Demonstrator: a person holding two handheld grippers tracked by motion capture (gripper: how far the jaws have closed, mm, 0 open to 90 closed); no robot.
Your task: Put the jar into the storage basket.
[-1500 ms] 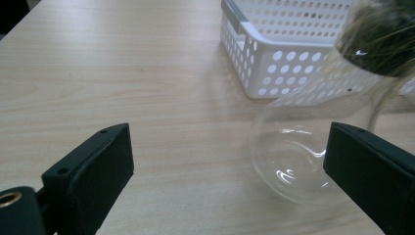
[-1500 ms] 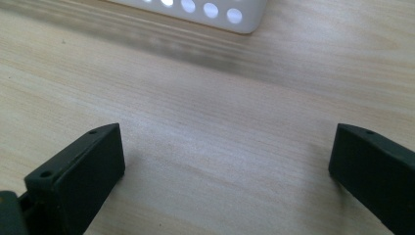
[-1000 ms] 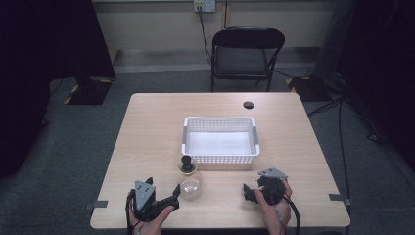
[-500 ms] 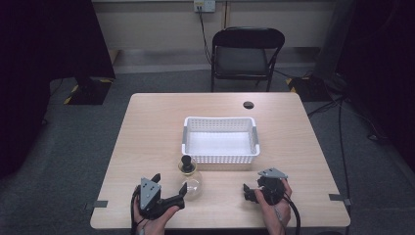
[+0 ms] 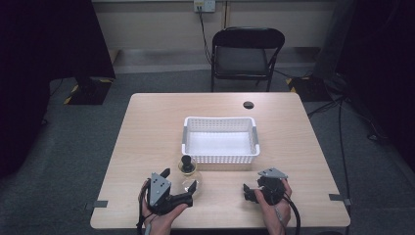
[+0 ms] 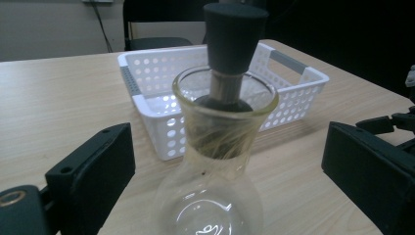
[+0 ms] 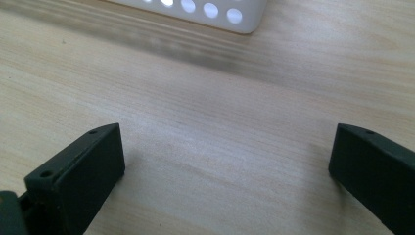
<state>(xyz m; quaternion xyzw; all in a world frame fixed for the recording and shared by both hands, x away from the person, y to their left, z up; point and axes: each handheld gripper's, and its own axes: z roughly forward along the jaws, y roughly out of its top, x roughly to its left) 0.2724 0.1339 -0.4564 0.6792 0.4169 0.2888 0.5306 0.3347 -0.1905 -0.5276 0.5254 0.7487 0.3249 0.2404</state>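
Observation:
A clear glass bottle (image 6: 220, 161) with a black stopper stands upright near the table's front edge, just in front of the white perforated basket (image 6: 147, 105). My left gripper (image 6: 227, 147) is open, one jaw on each side of the bottle's body, neither touching it. From above, the bottle (image 5: 189, 172) sits at the left gripper (image 5: 180, 178). My right gripper (image 5: 248, 190) is open and low over bare wood near the front right, with the basket's rim (image 7: 215, 12) just ahead of it.
The basket (image 5: 185, 142) is empty and sits mid-table. A small black round disc (image 5: 248, 105) lies on the far side of the wooden table (image 5: 147, 127). A black folding chair (image 5: 247, 54) stands beyond the table's far edge.
My left gripper has slid forward and a little to the right, bringing its open jaws around the bottle. The right gripper has stayed put.

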